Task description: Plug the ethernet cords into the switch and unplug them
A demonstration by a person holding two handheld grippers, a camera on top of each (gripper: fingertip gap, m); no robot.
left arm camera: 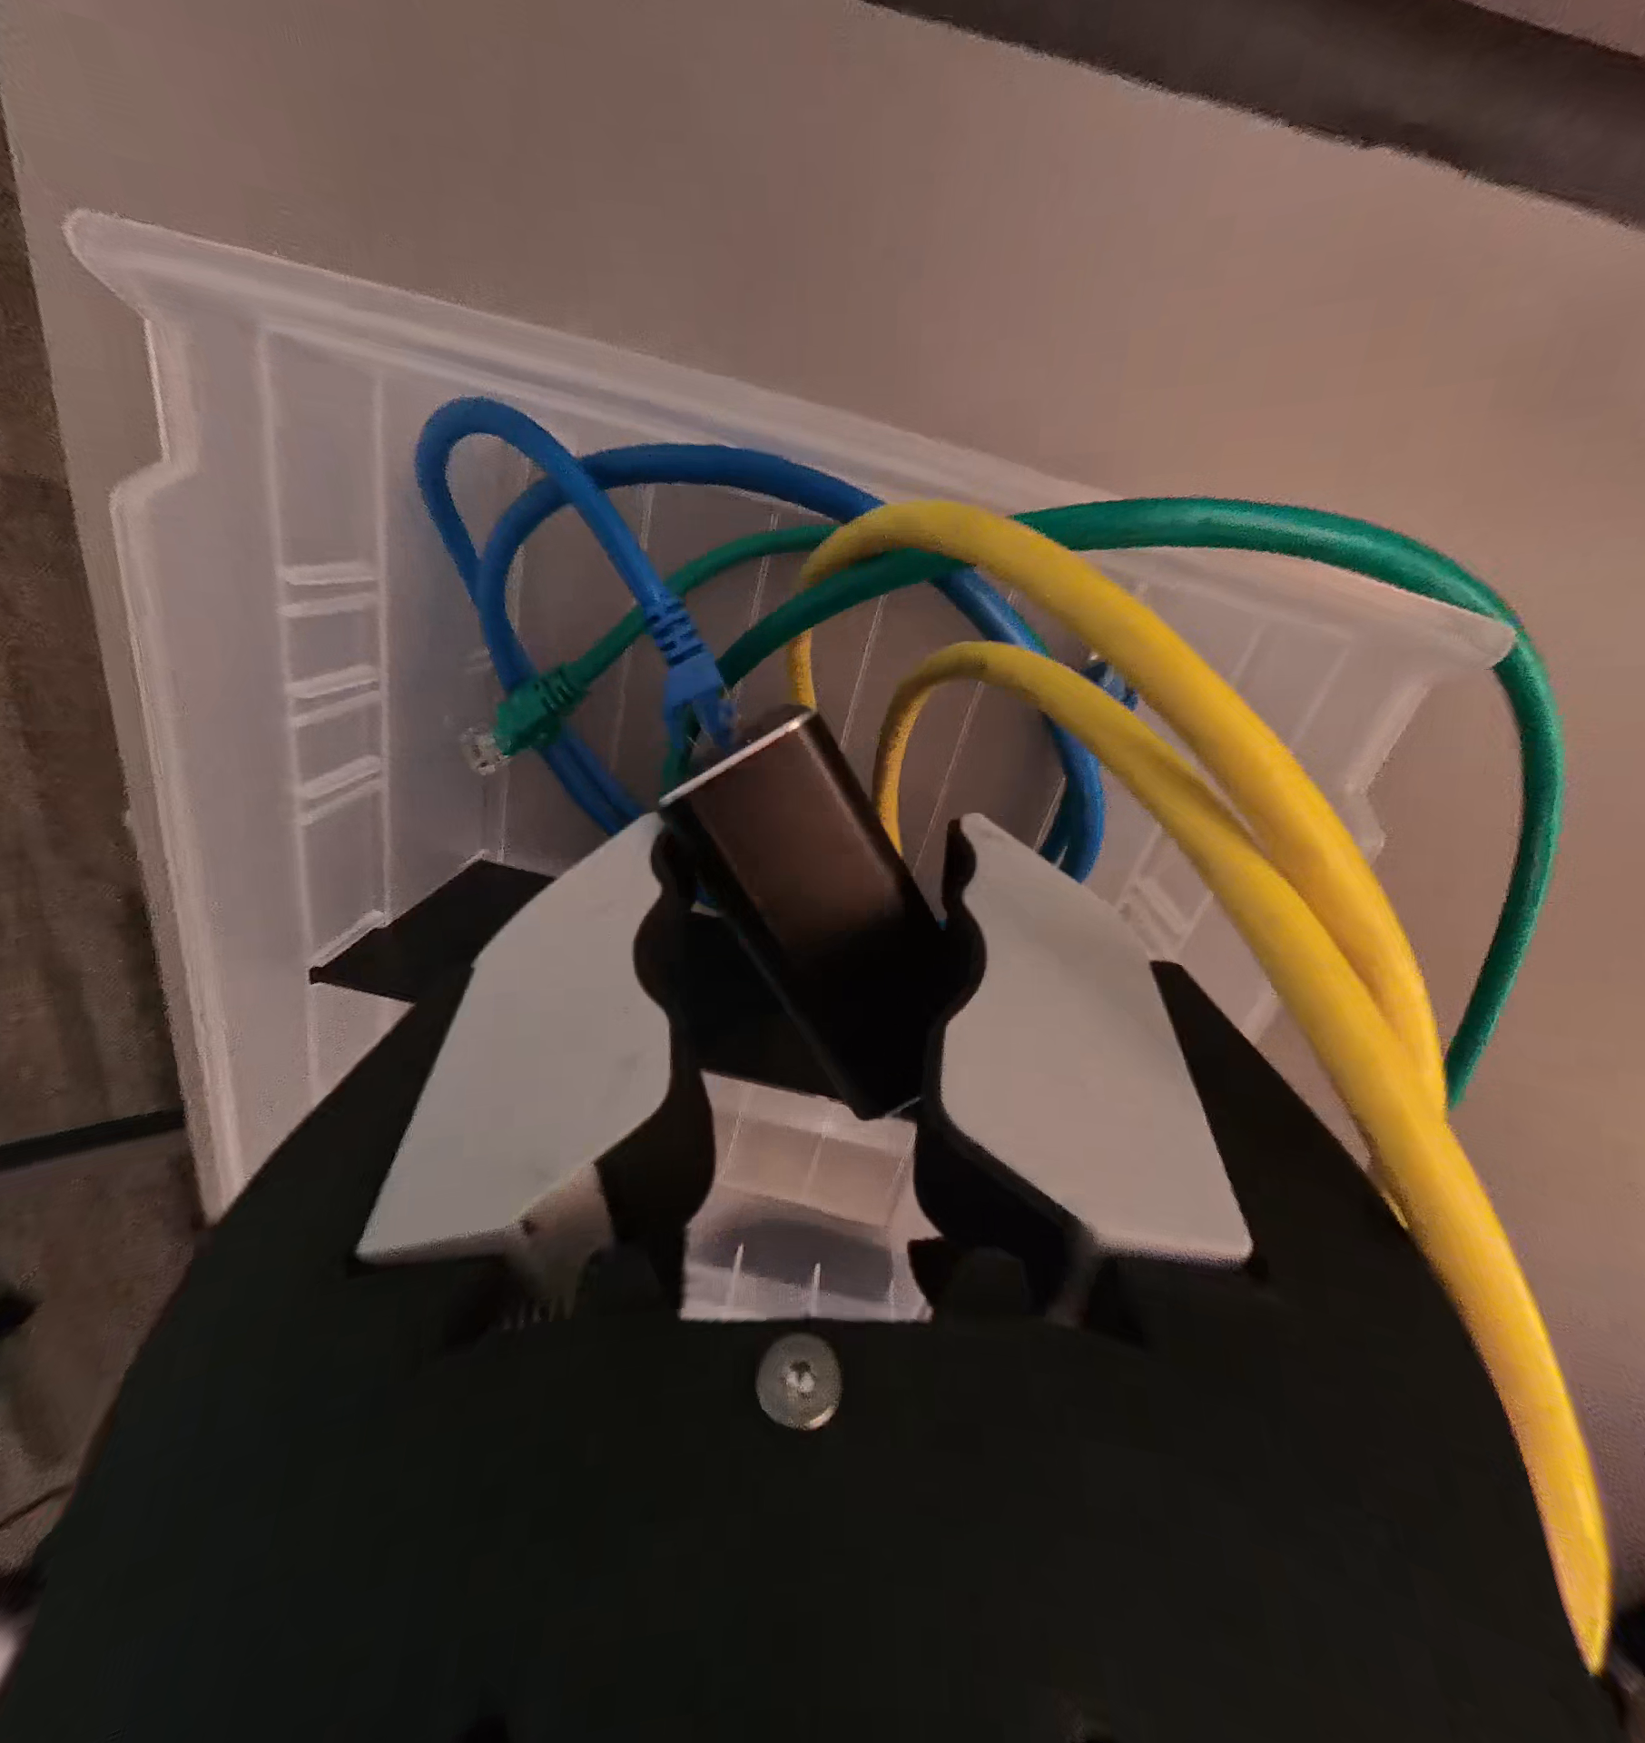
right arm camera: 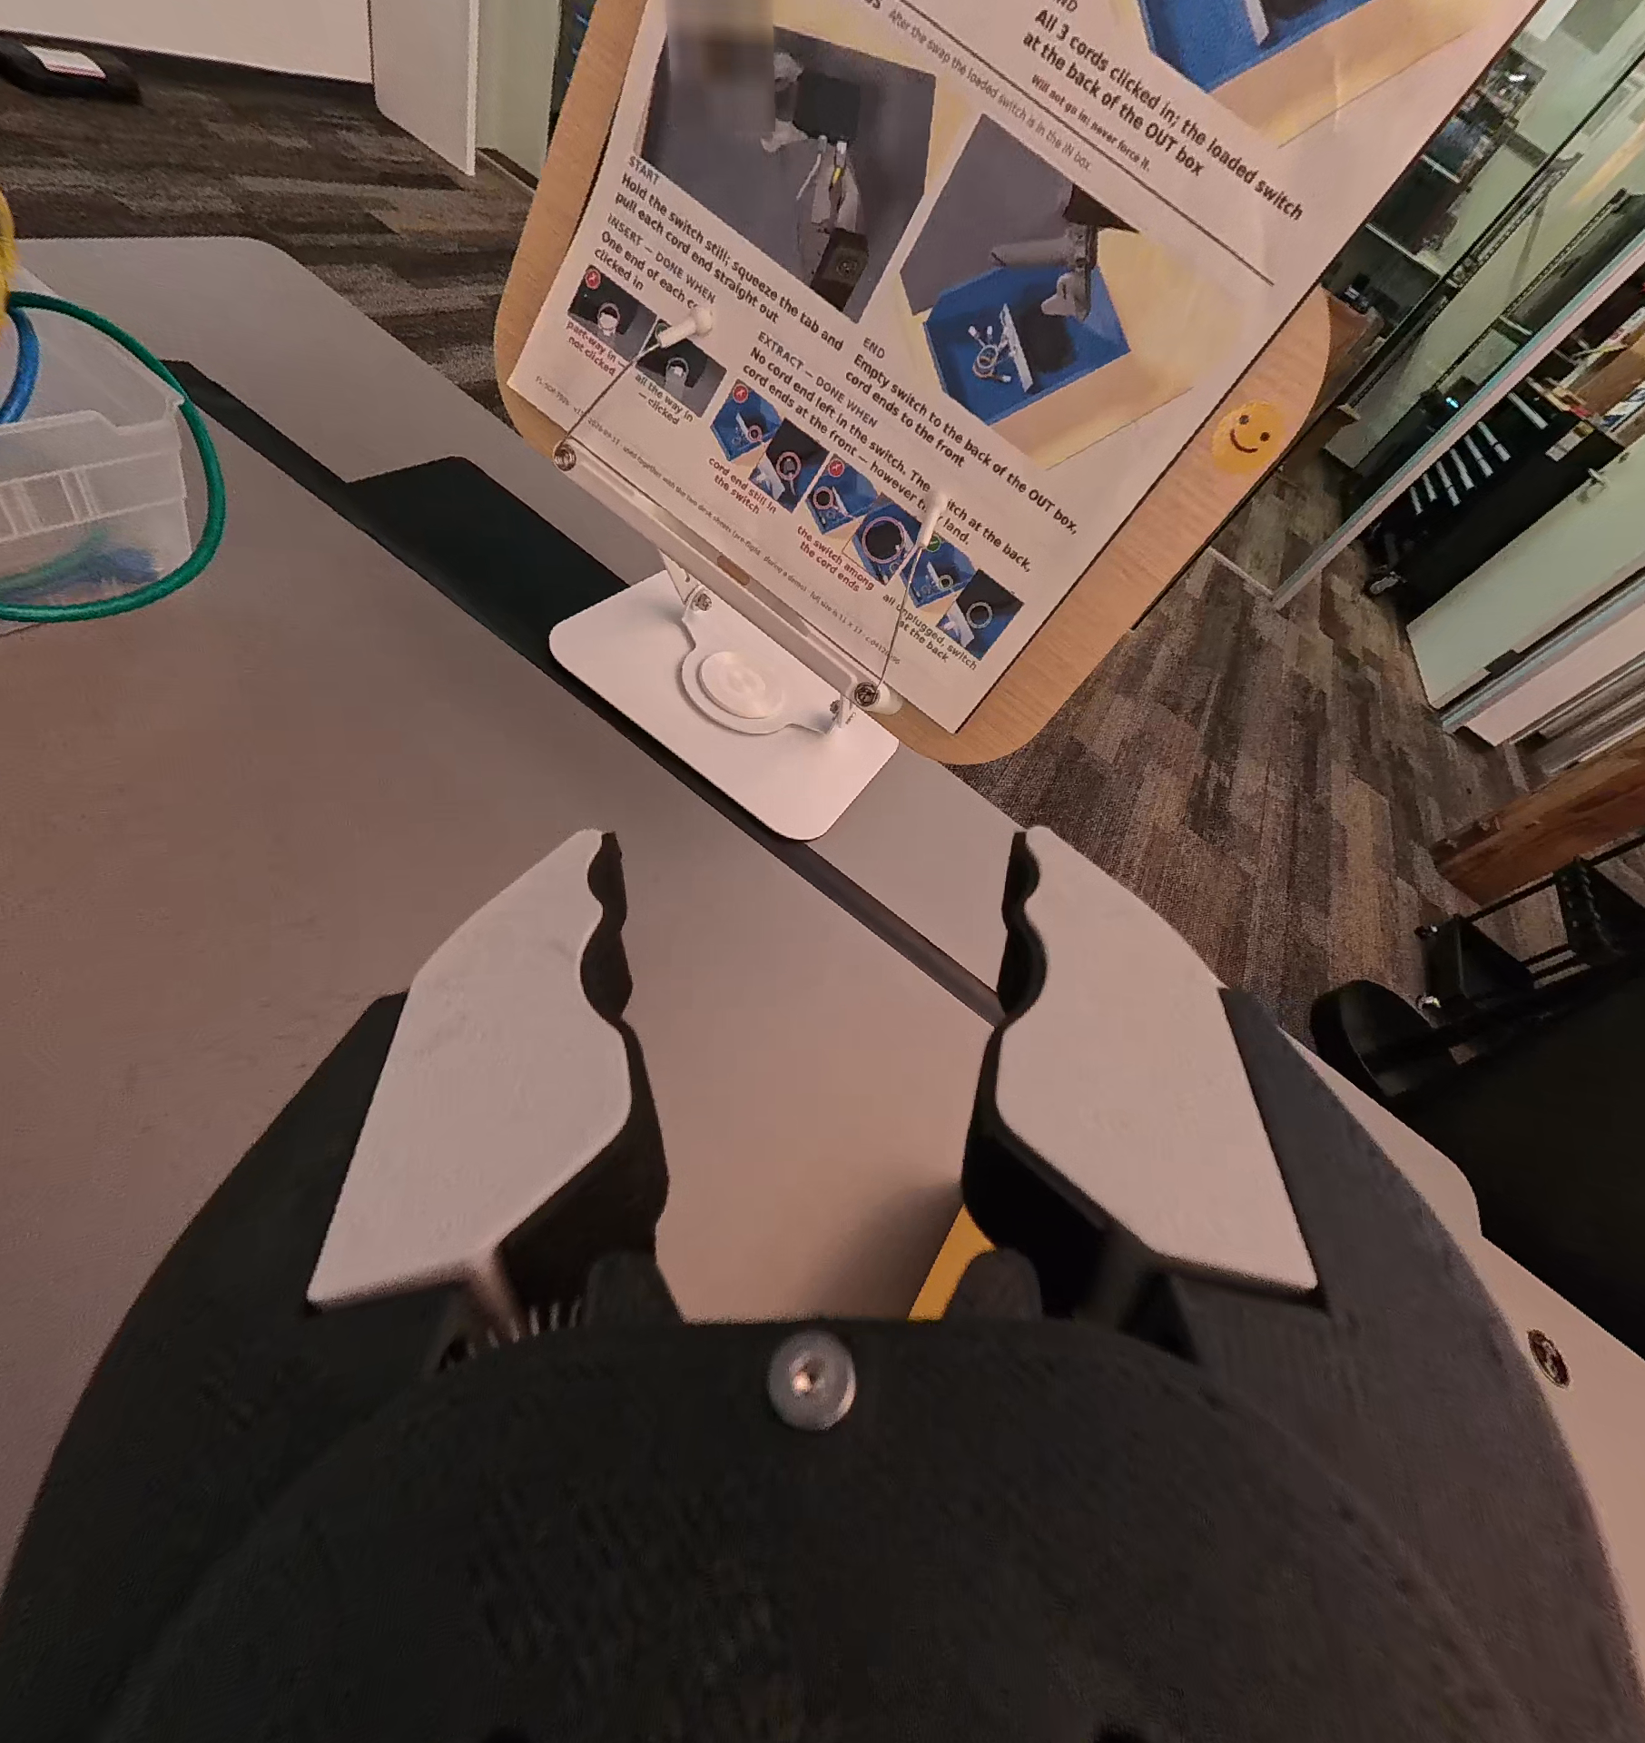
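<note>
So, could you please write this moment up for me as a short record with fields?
Left claw: shut on the dark metallic box-shaped switch, held above the clear plastic bin
Right claw: open, holding nothing, over the grey table
Blue ethernet cord: plug at the switch's far end; whether seated, cannot tell
Green ethernet cord: near plug hangs free
Yellow ethernet cord: loops past the switch; ends unseen
Instruction sheet on white stand: ahead of the right claw
</note>
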